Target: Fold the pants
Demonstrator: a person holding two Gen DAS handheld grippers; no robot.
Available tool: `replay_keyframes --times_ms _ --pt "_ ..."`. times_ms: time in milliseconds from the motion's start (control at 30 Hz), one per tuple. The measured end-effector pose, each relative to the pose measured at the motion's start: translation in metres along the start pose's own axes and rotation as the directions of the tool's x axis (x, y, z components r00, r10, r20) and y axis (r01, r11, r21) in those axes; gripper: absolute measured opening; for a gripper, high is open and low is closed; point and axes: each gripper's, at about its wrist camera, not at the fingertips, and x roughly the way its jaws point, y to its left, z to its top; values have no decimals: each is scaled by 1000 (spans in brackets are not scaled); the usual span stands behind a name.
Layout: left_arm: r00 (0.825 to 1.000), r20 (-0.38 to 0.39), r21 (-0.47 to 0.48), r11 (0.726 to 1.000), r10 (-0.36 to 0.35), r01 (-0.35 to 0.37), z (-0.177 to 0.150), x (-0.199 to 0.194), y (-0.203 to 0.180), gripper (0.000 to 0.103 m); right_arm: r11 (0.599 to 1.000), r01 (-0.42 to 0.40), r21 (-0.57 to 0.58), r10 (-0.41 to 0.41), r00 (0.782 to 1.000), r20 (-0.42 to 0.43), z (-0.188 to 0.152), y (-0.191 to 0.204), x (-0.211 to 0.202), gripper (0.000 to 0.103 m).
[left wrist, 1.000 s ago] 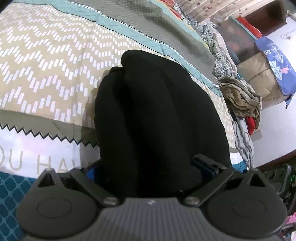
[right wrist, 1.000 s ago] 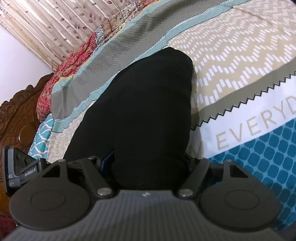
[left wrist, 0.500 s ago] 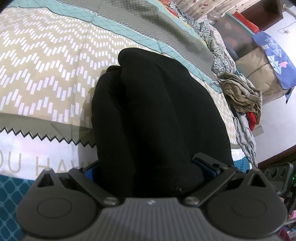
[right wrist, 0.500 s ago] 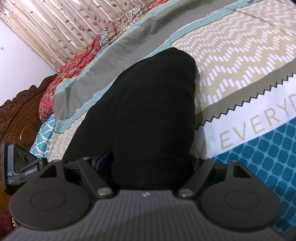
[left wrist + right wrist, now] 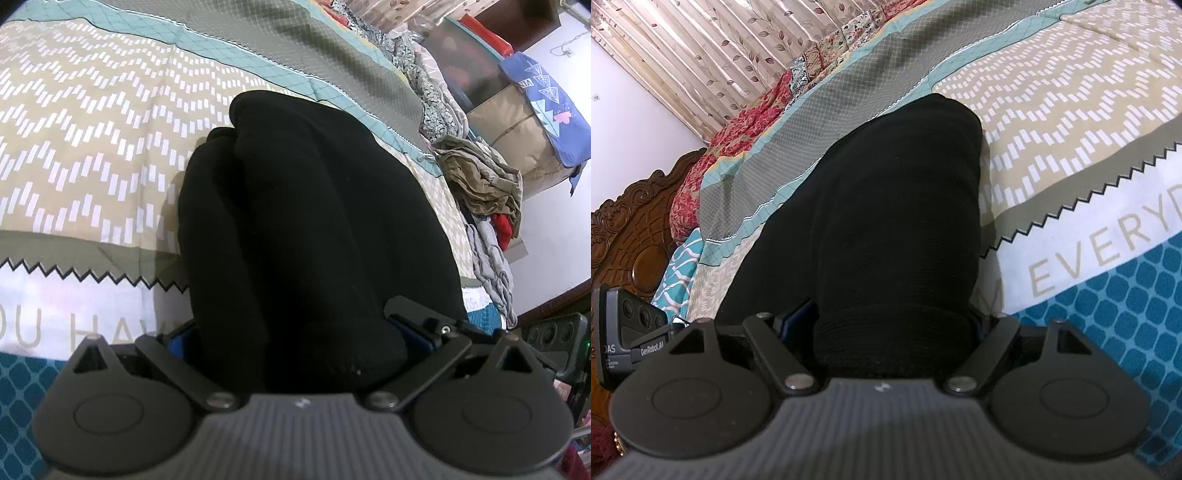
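Pants: black pants (image 5: 314, 229) bunched in a thick bundle on the bed's patterned bedspread (image 5: 92, 140), near end between both sets of tongs.
Left tongs: left tongs (image 5: 295, 343) spread wide around the bundle's end, blue pads at either flank; pressing or merely beside, cannot tell.
Right tongs: right tongs (image 5: 894, 332) wide, jaws just opened a little further, ribbed hem of the pants between them; grip looks loosened, not certain.
Risk: thick layers likely to spring apart or slump sideways if both ends come free unevenly; fabric may snag on a pad and drag the fold askew.
Risk, edge: clothes heap (image 5: 484, 184) lies close by on the bed; a sliding bundle could mix with it.
Hidden: fingertips buried in black cloth; folds and seams lost in the dark fabric; far end's layering unreadable.
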Motion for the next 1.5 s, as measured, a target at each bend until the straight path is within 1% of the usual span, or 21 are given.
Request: replay_keyframes --times_ms 233,333,433,567,667,733,800,867,900,967,1000,1033,1067,1100,1133,1200,1267,1333,1400,1500 --pt "1000 -8 2 1000 -1 1 2 0 1 103 1000 -2 -2 2 1000 -6 -1 0 0 82" --pt "1000 -10 -12 1000 -11 11 4 -1 3 103 1000 -8 -3 8 1000 -11 -1 -1 -2 83" --pt "999 -11 -65 997 -39 38 8 -4 11 103 1000 -15 5 15 1000 -21 0 -2 -2 83" --pt "997 -12 -149 986 -74 72 12 -8 23 103 1000 -18 20 19 999 -31 2 -2 -3 83" --pt "997 6 -215 974 -77 76 18 -16 32 103 1000 -11 2 11 999 -34 7 2 -9 83" --pt "997 32 -230 970 -70 76 22 -21 36 103 1000 -7 -26 7 1000 -31 9 6 -12 83" --pt "998 31 -233 970 -60 66 24 -19 38 103 999 -6 -40 5 999 -35 10 5 -12 83" --pt "999 4 -227 972 -52 52 21 -8 37 103 999 -1 -34 0 999 -33 9 0 -11 83" --pt "999 9 -195 980 -41 42 18 -5 32 103 1000 -3 -20 3 999 -37 8 -3 -8 81" --pt "1000 16 -99 995 1 0 13 -1 17 102 1000 -19 -3 19 999 -49 4 -3 -3 67" --pt "1000 14 -54 998 11 -10 11 0 8 86 1000 -3 -28 2 999 -39 3 2 -4 58" --pt "1000 19 -36 999 -8 9 11 -2 2 67 997 10 -70 -12 1000 -27 3 9 -7 52" --pt "999 32 -43 999 -16 17 12 -5 -1 64 994 18 -106 -20 1000 -21 4 15 -10 46" --pt "998 54 -51 998 -19 22 14 -10 -4 58 991 13 -131 -15 1000 -14 6 21 -13 44" --pt "997 73 -56 998 -33 37 18 -16 -6 55 990 -4 -144 4 1000 -1 10 27 -18 44" --pt "990 129 -71 995 -55 64 31 -30 -10 55 984 -32 -175 38 999 34 18 37 -23 43" --pt "981 181 -64 995 -69 82 45 -41 -17 55 973 -56 -224 76 994 81 29 51 -26 43" --pt "968 241 -31 997 -67 77 67 -53 -23 55 957 -78 -279 117 985 124 46 64 -23 43" --pt "953 298 20 998 -56 52 92 -59 -32 55 941 -99 -324 154 977 150 68 70 -14 43" --pt "930 367 37 999 -30 18 129 -62 -34 55 913 -123 -390 212 958 193 104 78 10 43"
